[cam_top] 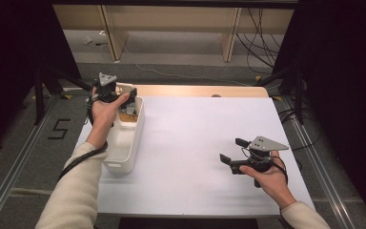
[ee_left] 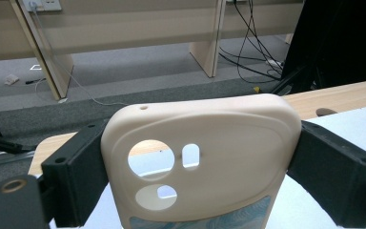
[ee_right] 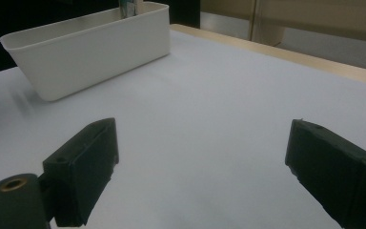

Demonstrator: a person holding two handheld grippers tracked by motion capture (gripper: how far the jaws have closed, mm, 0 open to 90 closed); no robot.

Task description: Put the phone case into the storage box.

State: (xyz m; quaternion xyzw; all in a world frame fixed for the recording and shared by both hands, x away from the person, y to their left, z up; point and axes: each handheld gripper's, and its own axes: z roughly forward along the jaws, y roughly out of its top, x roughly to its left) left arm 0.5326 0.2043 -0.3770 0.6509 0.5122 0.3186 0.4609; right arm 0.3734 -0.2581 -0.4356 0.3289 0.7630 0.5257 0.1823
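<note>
Though case-laden (ee_left: 200,157), bin (cam_top: 132,143) beneath.

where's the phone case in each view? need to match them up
High view: phone case upper left, in the left hand-held gripper above the white bin's far end.
Left gripper view: centre, clamped between both jaws.
Right gripper view: cannot tell; something pokes above the bin.
Shared landmark: the white bin.

a smooth matt cream phone case (ee_left: 205,157), a glossy white plastic bin (ee_right: 90,52), a matt white tabletop (cam_top: 195,143).
</note>
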